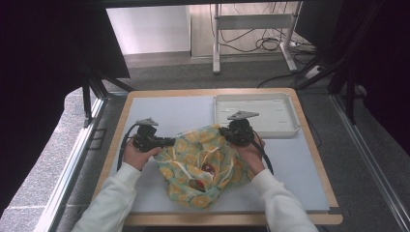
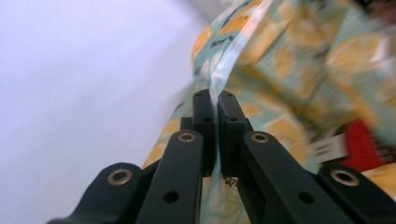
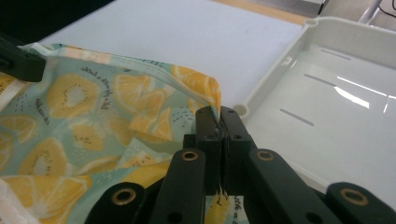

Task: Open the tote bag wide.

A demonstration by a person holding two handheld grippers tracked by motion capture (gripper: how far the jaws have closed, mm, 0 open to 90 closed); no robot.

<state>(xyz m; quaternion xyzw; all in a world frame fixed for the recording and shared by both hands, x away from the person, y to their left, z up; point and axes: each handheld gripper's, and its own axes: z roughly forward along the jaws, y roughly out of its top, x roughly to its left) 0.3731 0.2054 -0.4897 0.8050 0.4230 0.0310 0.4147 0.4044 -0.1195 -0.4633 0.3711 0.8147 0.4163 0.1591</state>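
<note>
Where the two grippers meet it, a cloth bag [image 1: 203, 164] printed with yellow citrus slices on pale green lies near the front middle of a table [image 1: 309, 188]. Its mouth faces up and toward the person, gaping in the middle of the cloth. Inside, something red [image 1: 208, 169] shows, with a dark round item below it that is too small to make out. The left gripper view also shows a blurred red patch [image 2: 359, 144] with a white label deep in the bag. The bag spreads about as wide as it is deep, with its upper edge stretched side to side between the grippers and its lower corner pointing toward the front edge of the table.

The left gripper [image 1: 167, 141] pinches the bag's upper left edge; in the left gripper view its jaws are pressed together with a thin fold of cloth [image 2: 215, 88] between them. The right gripper [image 1: 225, 131] clamps the upper right corner in the same way, jaws tight on the hem [image 3: 212, 100]. A hand in a white sleeve holds each gripper.

Just beyond the right gripper, at the far right of the table, sits a shallow white tray [image 1: 290, 126], open side up, with nothing in it. The table has a pale mat [image 1: 164, 108] with a wooden border.
</note>
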